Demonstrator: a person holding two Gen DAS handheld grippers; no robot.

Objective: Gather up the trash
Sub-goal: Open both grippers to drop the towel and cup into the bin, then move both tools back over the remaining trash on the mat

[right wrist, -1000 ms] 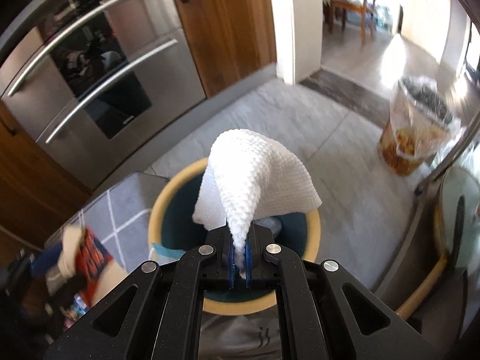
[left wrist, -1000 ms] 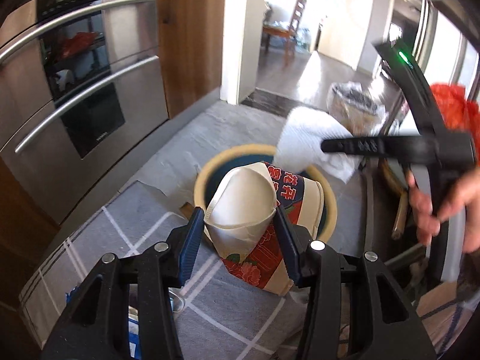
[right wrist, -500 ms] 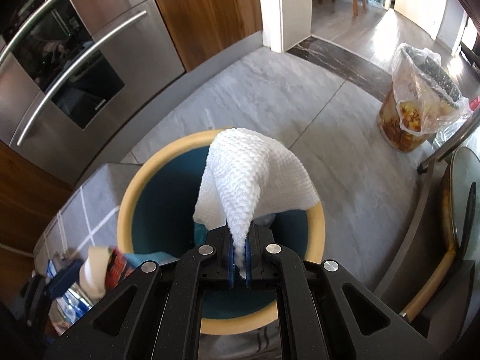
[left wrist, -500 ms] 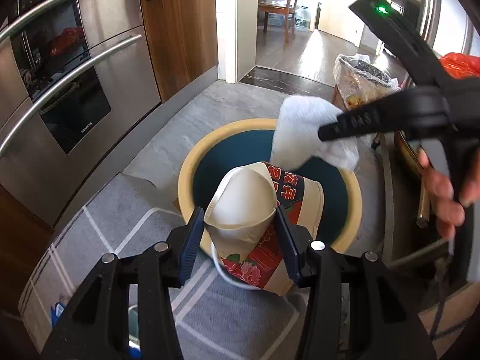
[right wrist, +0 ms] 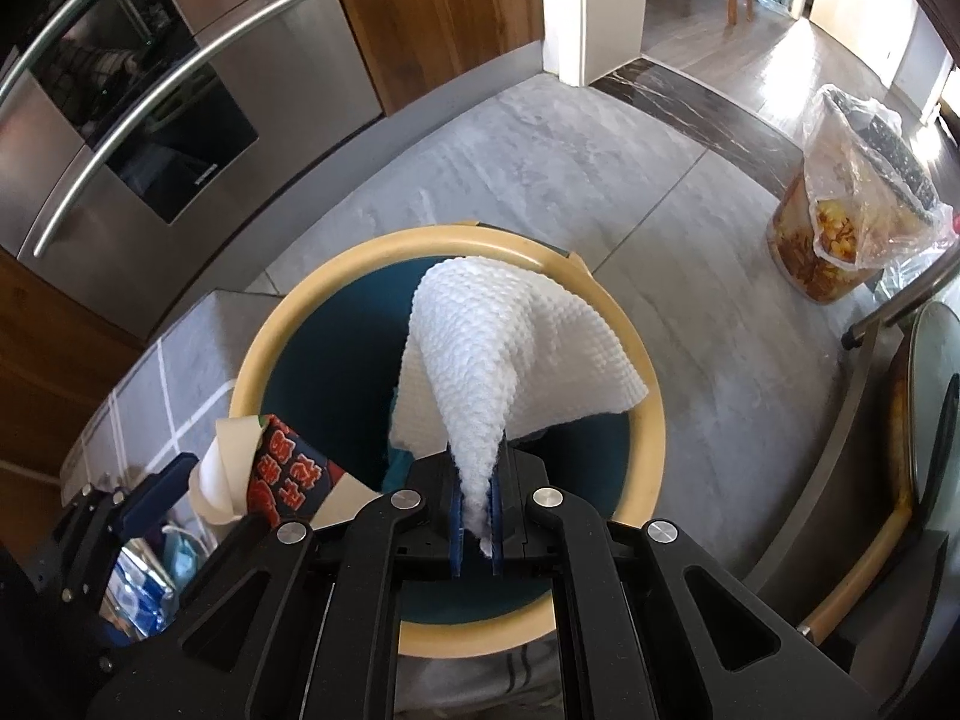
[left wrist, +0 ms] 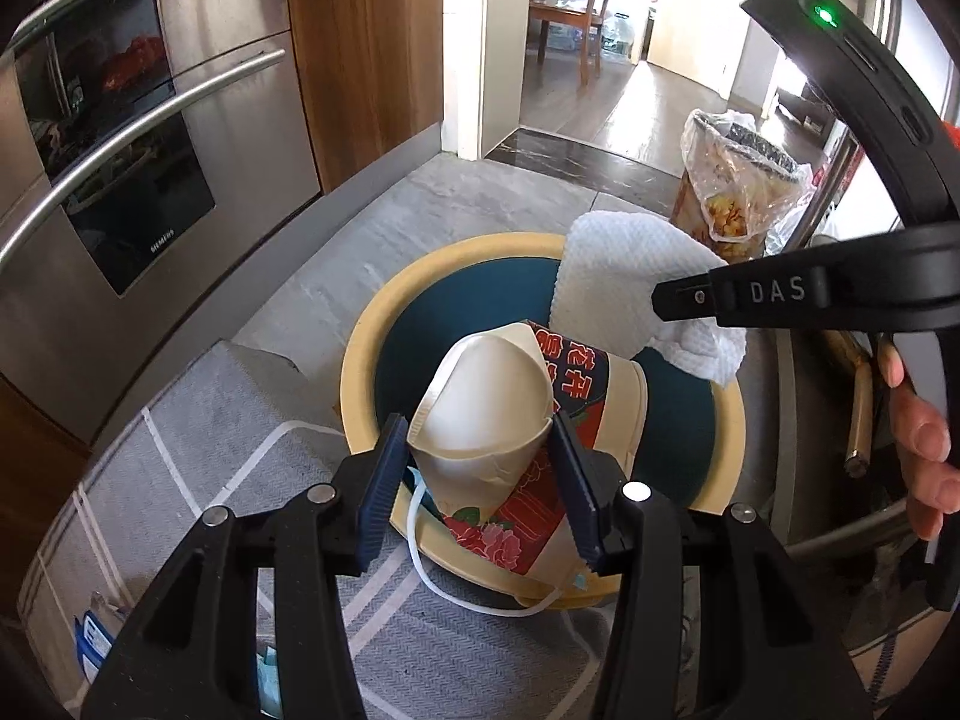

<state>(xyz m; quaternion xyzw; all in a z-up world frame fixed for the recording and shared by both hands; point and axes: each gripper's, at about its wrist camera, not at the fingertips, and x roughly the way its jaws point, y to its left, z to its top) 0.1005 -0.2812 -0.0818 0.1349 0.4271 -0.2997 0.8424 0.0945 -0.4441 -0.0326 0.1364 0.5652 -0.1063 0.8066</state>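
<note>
Mid-task, drop stage; both grippers hang over the bin (right wrist: 651, 414), nothing let go yet; right gripper (right wrist: 473, 519) has its jaws just opening, a corner of the paper towel (right wrist: 510, 354) between the blue pads, the pads look barely off it, rest of the towel draped above the bin mouth; left gripper (left wrist: 477, 480) about half open, clamped on a crushed paper cup (left wrist: 492, 414) with red print, a white strap (left wrist: 456, 588) dangling under it across the near rim; cup sits over the near edge of the bin, not inside.

Bin: yellow rim, teal inside; a bit of blue-green and white shows low down behind the towel, cannot tell what; otherwise mostly hidden.

Second container, a lined pail (right wrist: 852, 204) on the floor well apart, holds yellowish food scraps.

Left to do, judging by this: release towel, release cup; some blue-white packaging (right wrist: 141, 594) on the rug beside the bin probably still to collect.
</note>
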